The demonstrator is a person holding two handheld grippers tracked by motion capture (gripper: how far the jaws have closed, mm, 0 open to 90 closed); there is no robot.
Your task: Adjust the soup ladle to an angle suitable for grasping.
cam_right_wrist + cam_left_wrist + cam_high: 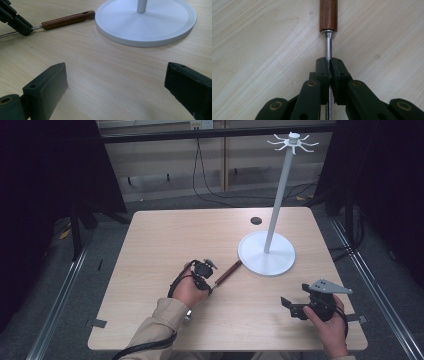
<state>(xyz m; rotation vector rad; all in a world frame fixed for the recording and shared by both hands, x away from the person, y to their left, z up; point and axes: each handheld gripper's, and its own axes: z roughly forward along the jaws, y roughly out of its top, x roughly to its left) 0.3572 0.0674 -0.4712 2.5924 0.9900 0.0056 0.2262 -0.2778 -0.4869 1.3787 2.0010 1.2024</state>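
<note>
**Left tool clamped on utensil shaft, right tool wide open**

Left tool [330, 65] closed on the thin metal shaft [328, 47] of a wooden-handled utensil [227, 272]; pads pinch the shaft just below the metal collar of the brown handle [328, 15]. Utensil lies flat on the wood surface [165, 240], handle end pointing at the white stand base [266, 254], handle tip just beside or touching the rim, can't tell which. Working end hidden behind the tool. Left hand [189, 290] wraps the tool body. Right tool [117, 85] held by the right hand [330, 320] near the front right of the surface, jaws spread wide with nothing between them, well apart from the utensil. Stand pole [280, 195] rises to a ring of hooks [294, 142].
</note>
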